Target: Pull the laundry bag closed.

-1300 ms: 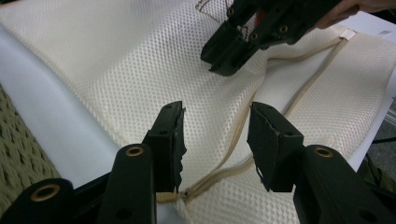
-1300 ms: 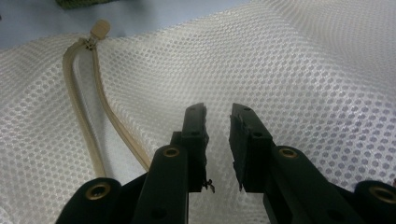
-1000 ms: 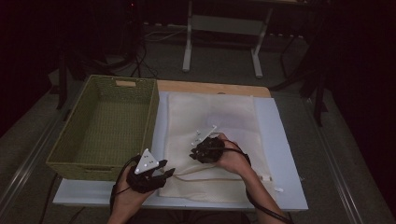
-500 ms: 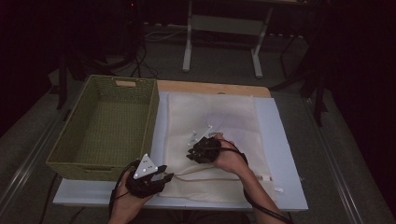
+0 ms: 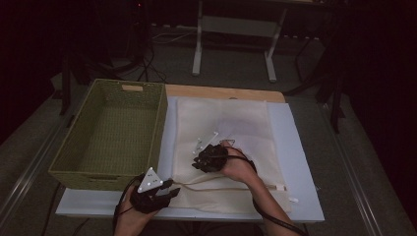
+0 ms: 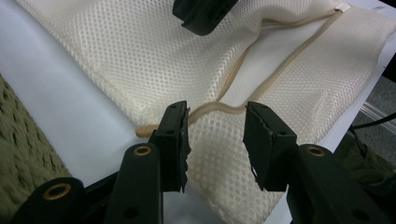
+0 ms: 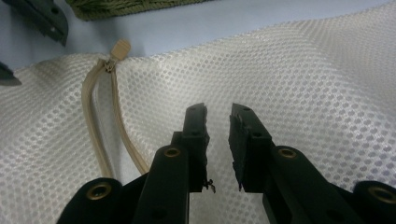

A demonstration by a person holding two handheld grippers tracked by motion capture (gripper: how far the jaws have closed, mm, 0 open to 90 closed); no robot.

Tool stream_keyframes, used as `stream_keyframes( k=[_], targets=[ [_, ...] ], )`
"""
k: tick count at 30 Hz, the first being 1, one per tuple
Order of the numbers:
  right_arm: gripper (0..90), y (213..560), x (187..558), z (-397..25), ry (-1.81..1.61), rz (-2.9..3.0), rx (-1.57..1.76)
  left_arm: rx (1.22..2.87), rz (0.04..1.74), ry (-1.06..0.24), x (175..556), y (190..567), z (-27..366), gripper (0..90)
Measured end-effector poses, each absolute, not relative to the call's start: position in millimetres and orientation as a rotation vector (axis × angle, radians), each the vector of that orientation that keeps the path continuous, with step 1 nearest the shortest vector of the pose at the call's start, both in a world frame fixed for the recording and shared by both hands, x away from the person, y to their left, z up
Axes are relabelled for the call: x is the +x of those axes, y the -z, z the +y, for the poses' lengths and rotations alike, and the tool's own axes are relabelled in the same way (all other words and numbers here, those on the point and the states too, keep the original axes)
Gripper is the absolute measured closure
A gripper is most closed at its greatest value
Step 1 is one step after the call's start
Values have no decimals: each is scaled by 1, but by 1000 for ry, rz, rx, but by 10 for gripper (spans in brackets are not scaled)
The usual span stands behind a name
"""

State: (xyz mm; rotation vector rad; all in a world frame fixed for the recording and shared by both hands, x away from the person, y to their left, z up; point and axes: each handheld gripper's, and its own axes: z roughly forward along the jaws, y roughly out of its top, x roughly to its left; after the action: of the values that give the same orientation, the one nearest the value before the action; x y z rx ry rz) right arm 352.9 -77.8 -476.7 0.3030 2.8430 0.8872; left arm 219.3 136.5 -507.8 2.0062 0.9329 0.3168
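a cream mesh laundry bag [image 5: 231, 147] lies flat on the pale blue table [image 5: 300, 162], just to the right of a green woven basket [image 5: 115, 132] that stands on the table's left part. the bag's tan zipper [image 6: 243, 70] runs along its near edge and is parted, the two tapes spread into a gap in the left claw view. the left claw [image 6: 216, 122] sits low at the near left corner of the bag, its jaws released and well apart, with the zipper tape crossing between them just past the tips; nothing is pinched. in the high view this left claw [image 5: 167, 189] lies at the table's front edge below the basket. the right claw [image 7: 218, 116] hovers over the mesh nearer the bag's middle, its jaws parted by a narrow gap and gripping nothing, the mesh lying smooth under them. the zipper's pull tab [image 7: 120, 49] shows at the far end of the open zipper in the right claw view, close to the basket's base. in the high view the right claw [image 5: 201, 160] points left, over the bag's near half.
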Motion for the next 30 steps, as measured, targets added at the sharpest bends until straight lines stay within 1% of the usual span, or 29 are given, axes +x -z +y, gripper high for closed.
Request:
stream_keyframes(
  k=[17,30],
  targets=[
    [797,477,346,-58,-903,2854,260,1988,975,-282,215,520,143,625],
    [790,479,340,-39,-930,2883,213,2002,972,-263,214,524,142,687]
  ],
)
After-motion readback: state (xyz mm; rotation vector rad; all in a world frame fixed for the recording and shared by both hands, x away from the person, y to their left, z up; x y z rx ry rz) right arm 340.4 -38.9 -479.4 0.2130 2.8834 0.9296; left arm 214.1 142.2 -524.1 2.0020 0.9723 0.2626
